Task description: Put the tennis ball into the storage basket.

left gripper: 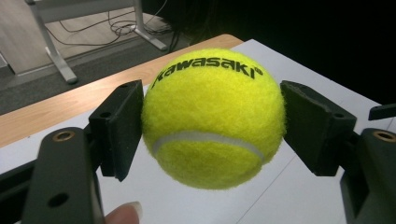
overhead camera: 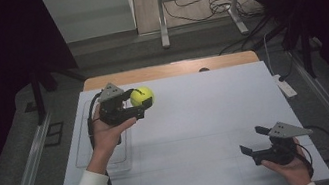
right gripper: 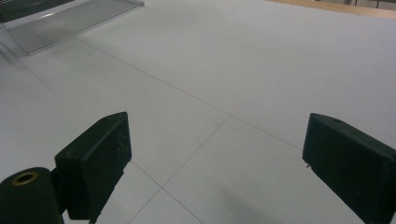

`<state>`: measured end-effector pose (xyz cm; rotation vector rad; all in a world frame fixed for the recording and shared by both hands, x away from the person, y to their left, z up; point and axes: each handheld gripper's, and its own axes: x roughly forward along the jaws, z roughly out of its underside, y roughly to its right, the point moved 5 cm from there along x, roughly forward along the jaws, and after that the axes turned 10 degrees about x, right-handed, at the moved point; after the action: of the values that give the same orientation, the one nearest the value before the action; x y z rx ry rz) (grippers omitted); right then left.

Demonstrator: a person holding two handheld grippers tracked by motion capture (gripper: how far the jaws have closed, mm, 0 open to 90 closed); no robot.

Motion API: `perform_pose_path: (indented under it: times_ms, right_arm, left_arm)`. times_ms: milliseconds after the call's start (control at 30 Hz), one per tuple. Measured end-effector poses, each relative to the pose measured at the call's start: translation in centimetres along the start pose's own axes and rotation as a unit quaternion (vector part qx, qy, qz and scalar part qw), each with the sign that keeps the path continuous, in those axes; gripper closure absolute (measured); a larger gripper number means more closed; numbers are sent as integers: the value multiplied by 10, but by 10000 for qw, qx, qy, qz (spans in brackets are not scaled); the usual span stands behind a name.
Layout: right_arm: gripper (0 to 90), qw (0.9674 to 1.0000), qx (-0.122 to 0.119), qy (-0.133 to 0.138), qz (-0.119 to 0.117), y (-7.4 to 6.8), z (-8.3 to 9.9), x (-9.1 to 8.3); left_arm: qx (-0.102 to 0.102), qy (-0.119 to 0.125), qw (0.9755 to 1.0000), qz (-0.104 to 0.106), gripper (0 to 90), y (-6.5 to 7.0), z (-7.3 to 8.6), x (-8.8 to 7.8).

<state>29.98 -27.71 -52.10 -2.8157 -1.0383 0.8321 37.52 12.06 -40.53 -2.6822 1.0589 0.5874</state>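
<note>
left fingers point(left gripper: 212, 135) clamped on my tennis ball point(left gripper: 212, 116), pads across its widest part, lifted off the tabletop point(overhead camera: 197, 117) | ball judged light, fuzzy, springy, grippy; squeeze gently | right fingers point(right gripper: 215, 163) apart, nothing between them

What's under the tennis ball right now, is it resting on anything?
Nothing touches the tennis ball from below: the left gripper clamps it above the white table sheet. The clear tray lies nearer the person. The ball's far side is hidden.

Fuzzy felt tennis ball point(left gripper: 212, 116); matt white table point(overhead camera: 207, 116); clear plastic tray point(overhead camera: 86, 151).
</note>
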Motion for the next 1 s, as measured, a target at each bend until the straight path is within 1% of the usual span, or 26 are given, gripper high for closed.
perform_pose_path:
  times_ms: [433, 1000]
  right_arm:
    - [83, 10000, 7, 14, -2, 0, 0, 0]
    - [82, 10000, -6, 16, -10, 0, -1, 0]
  left_arm:
    - [-117, 33, 9998, -169, 264, -11, 2, -5]
    - [-217, -15, 9990, -387, 265, -26, 9, -11]
